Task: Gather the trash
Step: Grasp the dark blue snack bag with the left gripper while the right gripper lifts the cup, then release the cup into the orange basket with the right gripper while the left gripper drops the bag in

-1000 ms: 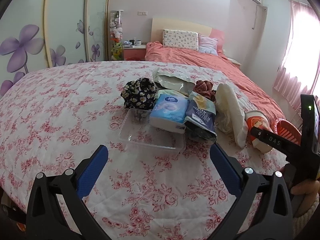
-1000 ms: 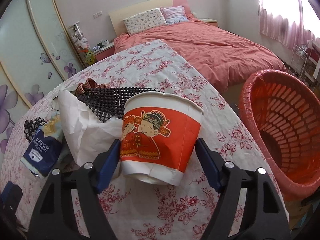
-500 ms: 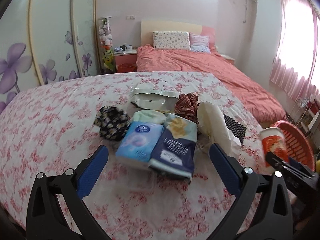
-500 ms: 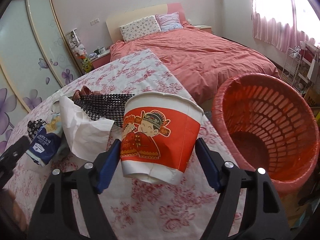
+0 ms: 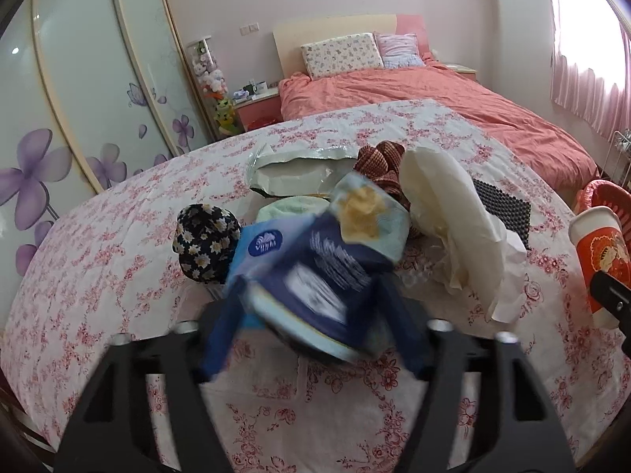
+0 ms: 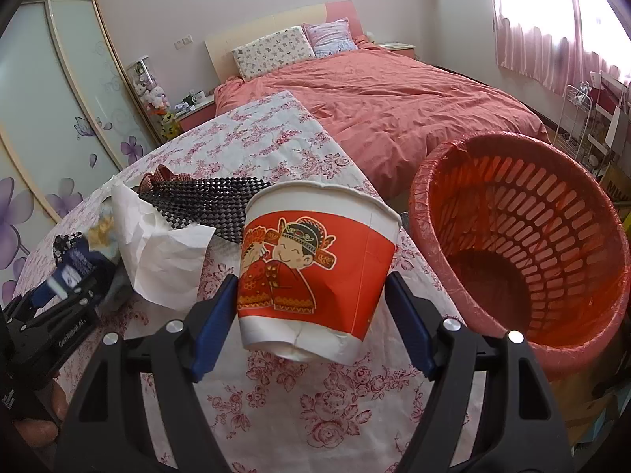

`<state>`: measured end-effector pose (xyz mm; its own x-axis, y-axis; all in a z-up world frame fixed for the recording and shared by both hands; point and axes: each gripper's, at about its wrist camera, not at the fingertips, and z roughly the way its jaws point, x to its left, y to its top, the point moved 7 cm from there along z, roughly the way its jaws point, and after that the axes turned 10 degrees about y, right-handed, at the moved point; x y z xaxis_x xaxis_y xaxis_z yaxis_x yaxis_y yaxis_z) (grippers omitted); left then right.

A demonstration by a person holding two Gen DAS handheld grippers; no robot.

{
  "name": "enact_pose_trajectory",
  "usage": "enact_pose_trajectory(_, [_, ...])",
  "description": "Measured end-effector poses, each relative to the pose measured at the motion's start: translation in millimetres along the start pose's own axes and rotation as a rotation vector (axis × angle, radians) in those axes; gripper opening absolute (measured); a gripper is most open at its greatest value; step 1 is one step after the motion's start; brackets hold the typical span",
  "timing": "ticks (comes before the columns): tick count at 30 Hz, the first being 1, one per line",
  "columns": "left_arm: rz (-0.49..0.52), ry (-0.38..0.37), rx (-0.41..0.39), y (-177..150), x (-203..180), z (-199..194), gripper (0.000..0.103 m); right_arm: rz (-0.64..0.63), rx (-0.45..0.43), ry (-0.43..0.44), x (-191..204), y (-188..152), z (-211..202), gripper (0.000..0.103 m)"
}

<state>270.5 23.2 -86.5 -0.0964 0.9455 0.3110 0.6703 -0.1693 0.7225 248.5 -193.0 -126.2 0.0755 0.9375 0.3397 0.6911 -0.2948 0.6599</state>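
Observation:
My right gripper [image 6: 309,315] is shut on a red-and-white paper cup [image 6: 315,272] and holds it above the table edge, left of the red trash basket [image 6: 524,244]. The cup also shows at the right edge of the left wrist view [image 5: 599,252]. My left gripper [image 5: 311,315] has its blue fingers closed around a dark blue snack bag [image 5: 331,272], blurred by motion, with a light blue tissue pack [image 5: 260,244] beside it. The left gripper and bag also show in the right wrist view [image 6: 75,272].
On the floral tablecloth [image 5: 98,268] lie a black flowered cloth [image 5: 205,240], a silver mailer bag [image 5: 299,173], a brown checked cloth [image 5: 380,161], crumpled white paper [image 5: 453,216] and a black mesh mat [image 5: 501,205]. A pink bed [image 6: 394,98] stands behind.
My left gripper moved forward and closed on the dark blue snack bag. My right gripper carried the cup closer to the red basket.

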Motion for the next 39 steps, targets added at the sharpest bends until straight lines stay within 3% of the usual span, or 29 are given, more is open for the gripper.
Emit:
enact_pose_trajectory(2, [-0.019, -0.027, -0.008, 3.8, 3.0, -1.7, 0.041, -0.001, -0.002, 0.001, -0.3, 0.9, -1.0, 0.073])
enact_pose_trajectory(4, [-0.046, -0.074, -0.012, 7.4, 7.6, -4.5, 0.018, -0.001, -0.006, 0.003, -0.6, 2.0, -3.2, 0.073])
enact_pose_trajectory(5, [-0.055, -0.09, -0.009, 8.8, 9.2, -4.9, 0.015, 0.0, -0.009, 0.003, -0.1, 2.7, -4.2, 0.073])
enact_pose_trajectory(12, [-0.145, -0.19, -0.023, 18.6, 27.7, -19.0, 0.014, -0.012, -0.036, 0.011, 5.5, 7.1, -19.3, 0.073])
enact_pose_trajectory(20, [-0.163, -0.258, -0.05, 31.7, 25.9, -44.8, 0.014, -0.027, -0.078, 0.016, 6.5, 12.0, -43.1, 0.073])
enact_pose_trajectory(24, [-0.149, -0.307, -0.063, 33.2, 9.7, -61.9, 0.014, -0.041, -0.11, -0.007, 0.0, 15.6, -59.4, 0.073])
enact_pose_trajectory(30, [-0.11, -0.397, -0.078, 31.7, -29.7, -88.1, 0.014, -0.066, -0.163, -0.111, -21.5, 18.1, -87.7, 0.073])
enact_pose_trajectory(39, [-0.028, -0.551, -0.081, 26.6, -107.7, -115.3, 0.014, -0.017, -0.22, -0.233, -80.6, 18.5, -119.0, 0.073])
